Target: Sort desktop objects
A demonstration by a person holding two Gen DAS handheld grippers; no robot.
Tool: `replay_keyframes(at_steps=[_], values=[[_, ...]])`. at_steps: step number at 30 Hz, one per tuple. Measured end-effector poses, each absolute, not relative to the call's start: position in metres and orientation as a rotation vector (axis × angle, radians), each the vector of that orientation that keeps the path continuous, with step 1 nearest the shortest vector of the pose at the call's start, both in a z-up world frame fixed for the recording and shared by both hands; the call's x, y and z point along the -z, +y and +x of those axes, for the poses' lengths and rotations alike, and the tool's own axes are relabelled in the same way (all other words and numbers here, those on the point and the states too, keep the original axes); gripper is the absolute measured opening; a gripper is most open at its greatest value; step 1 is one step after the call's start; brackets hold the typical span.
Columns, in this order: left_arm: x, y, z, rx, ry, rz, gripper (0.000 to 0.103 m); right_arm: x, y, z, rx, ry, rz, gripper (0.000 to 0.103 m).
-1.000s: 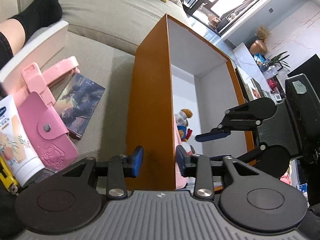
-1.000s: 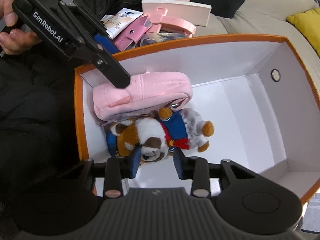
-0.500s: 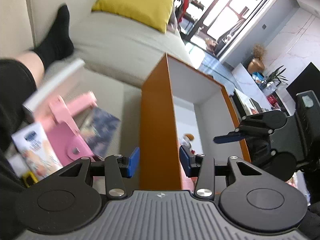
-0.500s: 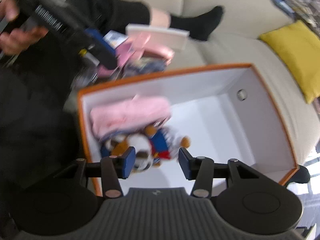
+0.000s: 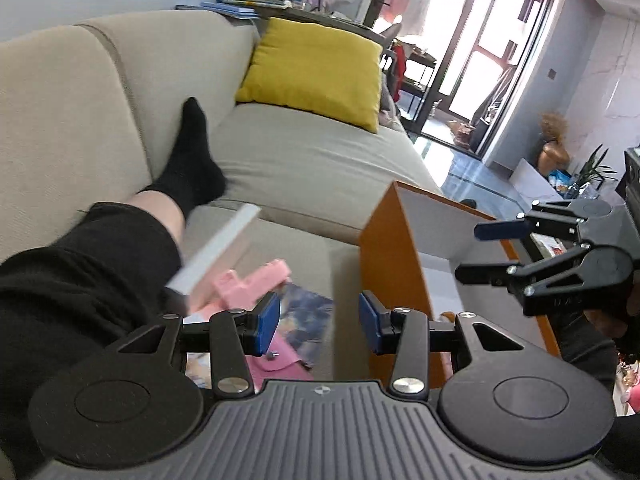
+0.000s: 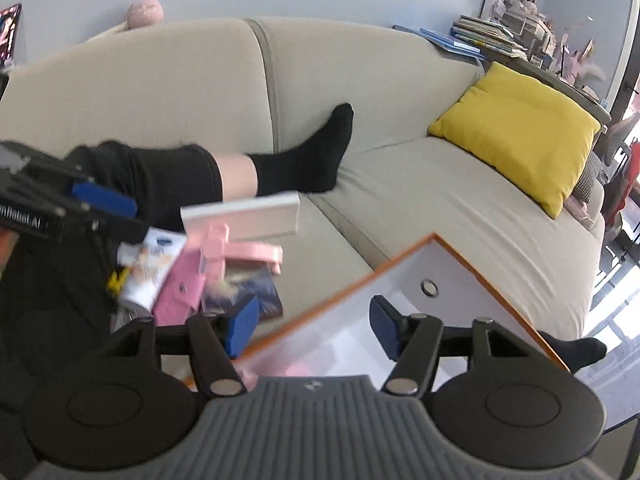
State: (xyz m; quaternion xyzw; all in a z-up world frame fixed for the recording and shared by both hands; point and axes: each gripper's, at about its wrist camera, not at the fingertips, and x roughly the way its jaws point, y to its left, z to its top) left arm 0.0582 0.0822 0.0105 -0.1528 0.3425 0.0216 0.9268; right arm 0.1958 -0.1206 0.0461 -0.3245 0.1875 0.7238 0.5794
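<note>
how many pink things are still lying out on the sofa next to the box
2 that I can make out: a pink clip-like holder resting against the white book, and a pink snap pouch just below it beside the lotion tube. Blur and the hand-held grippers may hide more.

The left gripper (image 5: 318, 322) is seen with its blue pads apart and nothing held between them, above a beige sofa (image 5: 304, 160). An orange box (image 5: 394, 256) with white inside walls is seen to the right, and the right gripper (image 5: 476, 250) is held over it with its jaws opening and empty. A blurry pink clip (image 5: 250, 284), a white book (image 5: 216, 248) and a dark picture card (image 5: 306, 322) are seen to the left, beside a leg in a black sock (image 5: 190, 160), and a yellow pillow (image 5: 316, 72) is propped farther back.
</note>
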Motion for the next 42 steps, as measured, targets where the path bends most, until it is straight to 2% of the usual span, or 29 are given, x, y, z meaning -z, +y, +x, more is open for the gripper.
replay_keyframes(at_steps=[6,11,18,27,32,34,36,42], values=[[-0.009,0.099,0.054,-0.058,0.752,-0.270,0.050,-0.046,-0.097,0.170,-1.732,0.439,-0.762,0.064],[0.002,0.106,0.056,-0.059,0.827,-0.264,0.050,-0.031,-0.070,0.152,-1.743,0.543,-0.795,0.062],[0.025,0.112,0.064,-0.064,0.910,-0.294,0.050,0.009,-0.037,0.125,-1.772,0.748,-0.924,0.041],[0.040,0.119,0.079,-0.093,0.969,-0.305,0.050,0.044,-0.006,0.112,-1.773,0.951,-0.994,0.040],[0.040,0.131,0.082,-0.102,0.959,-0.391,0.044,0.057,0.000,0.107,-1.785,1.029,-1.037,0.039],[0.041,0.131,0.085,-0.106,0.963,-0.393,0.044,0.063,-0.001,0.106,-1.782,1.056,-1.055,0.034],[0.044,0.129,0.088,-0.096,0.974,-0.400,0.044,0.069,-0.003,0.105,-1.777,1.091,-1.056,0.024],[0.049,0.126,0.093,-0.078,1.005,-0.436,0.046,0.052,-0.018,0.105,-1.871,1.093,-0.984,0.018]])
